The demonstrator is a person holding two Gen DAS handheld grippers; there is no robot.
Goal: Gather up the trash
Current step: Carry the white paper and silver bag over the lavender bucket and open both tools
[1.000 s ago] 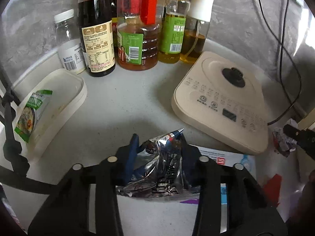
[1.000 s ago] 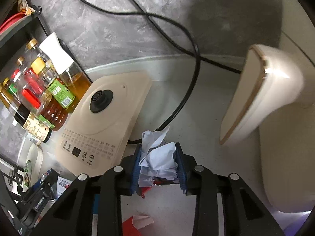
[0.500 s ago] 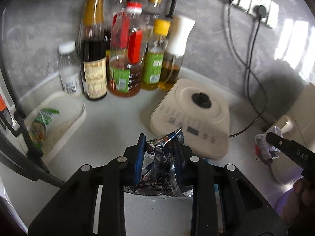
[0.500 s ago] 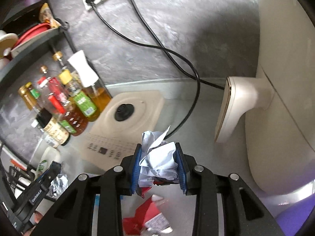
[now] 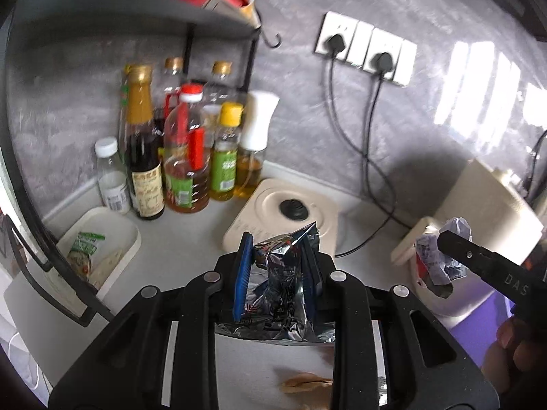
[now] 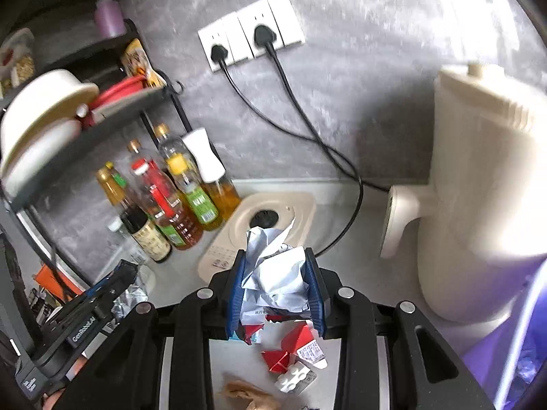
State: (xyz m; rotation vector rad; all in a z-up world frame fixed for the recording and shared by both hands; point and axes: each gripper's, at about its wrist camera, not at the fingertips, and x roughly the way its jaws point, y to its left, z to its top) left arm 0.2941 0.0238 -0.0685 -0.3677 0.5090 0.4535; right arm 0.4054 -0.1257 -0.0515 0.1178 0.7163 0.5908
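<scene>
Left wrist view: a cream tray (image 5: 130, 235) holds a green sachet (image 5: 83, 251); glass bottles (image 5: 184, 157) with printed labels stand behind. The left gripper (image 5: 278, 266) clamps a crinkled silver foil wrapper (image 5: 283, 280), lifted off the grey counter (image 5: 177, 249). At right, the right gripper (image 6: 275, 285), lettered "DAS", pinches crumpled white paper (image 6: 273, 273); red scraps (image 6: 290, 348) lie below.

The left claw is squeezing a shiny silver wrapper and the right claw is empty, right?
Not quite. The left claw does squeeze the shiny silver wrapper, but the right claw is not empty: the right wrist view shows it pinching a crumpled white paper between its blue pads.
</scene>
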